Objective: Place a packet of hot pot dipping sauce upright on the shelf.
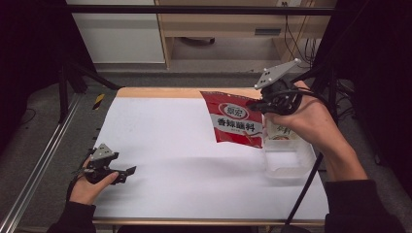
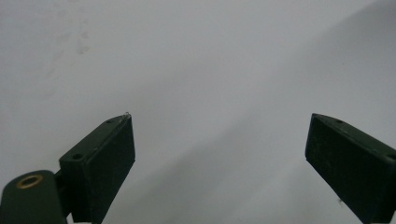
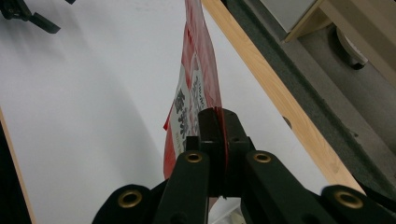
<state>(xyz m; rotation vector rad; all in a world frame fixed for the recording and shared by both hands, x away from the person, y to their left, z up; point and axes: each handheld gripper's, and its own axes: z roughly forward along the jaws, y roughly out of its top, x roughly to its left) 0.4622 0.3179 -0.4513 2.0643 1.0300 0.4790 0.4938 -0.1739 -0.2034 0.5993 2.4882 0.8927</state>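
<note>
Right tool (image 1: 257, 103) clenched on red seasoning packet (image 1: 234, 121), hanging edge-down above surface (image 1: 160, 145), just left of clear container (image 1: 287, 158), probably its destination. Left tool (image 1: 127, 171) released, well apart.

left tool (image 1: 127, 171): held low at the near left in the left hand (image 1: 87, 187), jaws spread wide, nothing between them | right tool (image 1: 253, 103): raised at the far right in the right hand (image 1: 303, 121), pointed left, jaws clamped tight | forearms: entered from the bottom edge, dark-sleeved
</note>
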